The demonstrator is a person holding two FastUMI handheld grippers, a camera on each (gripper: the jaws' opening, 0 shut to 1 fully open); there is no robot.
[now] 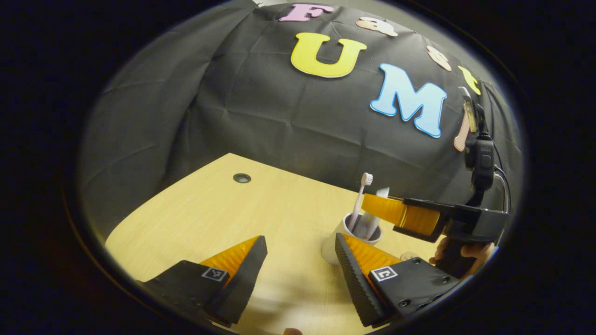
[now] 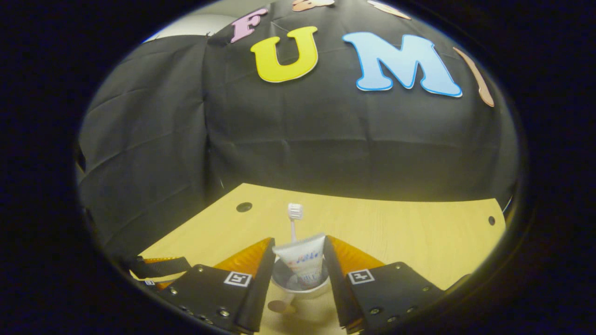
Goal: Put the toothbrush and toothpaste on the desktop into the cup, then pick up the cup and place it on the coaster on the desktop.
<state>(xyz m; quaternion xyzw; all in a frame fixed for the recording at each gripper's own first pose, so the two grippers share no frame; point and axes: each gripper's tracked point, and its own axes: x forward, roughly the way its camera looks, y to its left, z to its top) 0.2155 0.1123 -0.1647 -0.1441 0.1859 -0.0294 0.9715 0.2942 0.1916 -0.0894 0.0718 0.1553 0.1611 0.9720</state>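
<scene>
- Overhead-lit table [image 1: 209,209]: light wood-grain top, pale yellow, rounded front corner in the left gripper view.
- Round cable hole [image 1: 241,177] near the back left of the table; same hole [image 2: 243,207] seen from the right gripper view, plus a smaller hole [image 2: 491,220] near the back right edge.
- Black creased cloth wall [image 1: 279,116] directly behind the table, hanging down to the back edge; pale wall strip above the cloth at top left of the right gripper view.
- White cup [image 1: 331,249] upright on the table, toward the right in the left gripper view, partly hidden by a finger of the left gripper.
- Toothbrush [image 1: 359,197] standing in the cup, white bristle head up, leaning slightly.
- Toothpaste [image 2: 302,263] upright in the cup [image 2: 298,286], tail end up, directly in front of the toothbrush [image 2: 294,216].
- Right gripper [image 2: 298,267]: jaws narrow, one on each side of the toothpaste tube; firm pressing contact cannot be told.
- Same right gripper [image 1: 400,214] seen from the left gripper view, above the cup rim, held by a hand [image 1: 465,253] at the right edge.
- Left gripper [image 1: 300,270]: jaws wide apart, nothing between them, low over the table just beside the cup.
- Small brown round object [image 2: 278,305] on the table beside the cup base, between the right gripper's fingers; identity cannot be told.
</scene>
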